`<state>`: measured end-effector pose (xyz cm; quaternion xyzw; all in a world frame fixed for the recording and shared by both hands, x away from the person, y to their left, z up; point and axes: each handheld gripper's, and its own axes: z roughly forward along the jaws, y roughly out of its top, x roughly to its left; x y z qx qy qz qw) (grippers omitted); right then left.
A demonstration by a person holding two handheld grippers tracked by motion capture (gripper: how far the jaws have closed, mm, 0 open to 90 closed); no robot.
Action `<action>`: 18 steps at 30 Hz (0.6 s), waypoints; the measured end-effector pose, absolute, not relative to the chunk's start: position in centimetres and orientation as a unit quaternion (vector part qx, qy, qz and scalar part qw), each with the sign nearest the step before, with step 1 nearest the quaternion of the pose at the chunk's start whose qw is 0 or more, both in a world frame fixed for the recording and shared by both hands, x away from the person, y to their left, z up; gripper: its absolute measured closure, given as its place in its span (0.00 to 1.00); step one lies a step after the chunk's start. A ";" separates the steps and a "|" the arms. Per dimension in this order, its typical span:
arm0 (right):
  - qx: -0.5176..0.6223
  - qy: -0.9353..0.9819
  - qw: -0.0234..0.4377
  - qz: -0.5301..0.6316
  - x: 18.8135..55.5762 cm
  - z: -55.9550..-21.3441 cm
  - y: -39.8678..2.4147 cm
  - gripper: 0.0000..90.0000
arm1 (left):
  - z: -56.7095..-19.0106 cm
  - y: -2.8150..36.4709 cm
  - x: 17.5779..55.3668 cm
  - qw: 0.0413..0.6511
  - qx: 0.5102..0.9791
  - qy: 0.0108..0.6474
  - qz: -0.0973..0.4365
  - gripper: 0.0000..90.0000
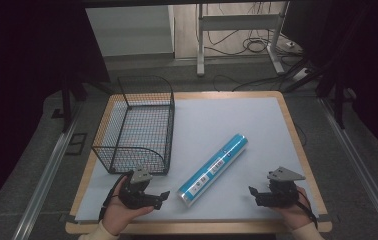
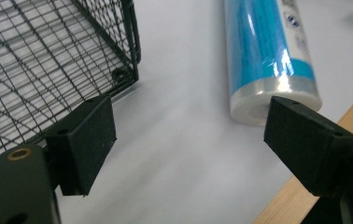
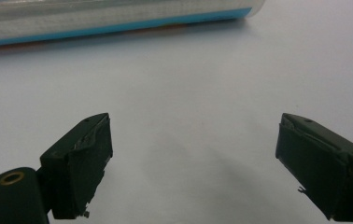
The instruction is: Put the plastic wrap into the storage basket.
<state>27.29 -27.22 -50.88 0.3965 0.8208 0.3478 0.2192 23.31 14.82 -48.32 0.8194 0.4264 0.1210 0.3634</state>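
Observation:
A long blue roll [image 1: 213,170] wrapped in clear film lies diagonally on the white mat, its near end toward the table's front. In the left gripper view the roll [image 2: 268,51] runs up from its white end cap, just beyond the right jaw. My left gripper [image 1: 163,196] rests near the front edge, left of the roll's near end, open and empty [image 2: 191,140]. My right gripper [image 1: 253,194] sits at the front right, open with nothing between its jaws [image 3: 193,158]; the roll [image 3: 114,18] crosses the top of the right gripper view.
A black wire basket [image 1: 136,125] stands on the left part of the mat, its near corner [image 2: 123,70] close to my left gripper. The wooden table edge [image 2: 300,196] runs along the front. A white desk frame [image 1: 237,35] and cables lie on the floor beyond.

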 end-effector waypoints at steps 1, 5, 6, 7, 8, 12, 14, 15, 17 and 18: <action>0.396 0.821 0.219 0.348 27.3 -50.8 -27.2 0.13 | -48.2 14.7 23.3 0.362 0.820 0.426 0.122 0.18; 0.397 0.820 0.222 0.348 27.3 -50.8 -27.3 0.13 | -47.9 14.4 23.4 0.360 0.823 0.424 0.120 0.18; 0.397 0.819 0.223 0.348 27.3 -50.8 -27.3 0.13 | -47.8 14.3 23.4 0.360 0.824 0.422 0.120 0.18; 0.397 0.819 0.223 0.348 27.3 -50.8 -27.3 0.13 | -47.7 14.2 23.4 0.358 0.826 0.418 0.120 0.18; 0.397 0.819 0.223 0.348 27.3 -50.8 -27.3 0.13 | -47.7 14.2 23.4 0.358 0.826 0.418 0.120 0.18; 0.394 0.820 0.226 0.349 27.2 -50.8 -27.3 0.13 | -47.2 13.8 23.5 0.357 0.829 0.414 0.119 0.18; 0.393 0.820 0.228 0.348 27.2 -50.7 -27.3 0.13 | -47.0 13.5 23.5 0.356 0.831 0.411 0.119 0.18; 0.394 0.820 0.227 0.348 27.2 -50.7 -27.3 0.13 | -46.9 13.4 23.6 0.356 0.832 0.410 0.119 0.18; 0.394 0.820 0.228 0.347 27.2 -50.8 -27.3 0.13 | -46.8 13.3 23.6 0.355 0.833 0.408 0.119 0.18; 0.394 0.820 0.228 0.347 27.2 -50.8 -27.3 0.13 | -46.6 13.0 23.7 0.354 0.834 0.405 0.119 0.18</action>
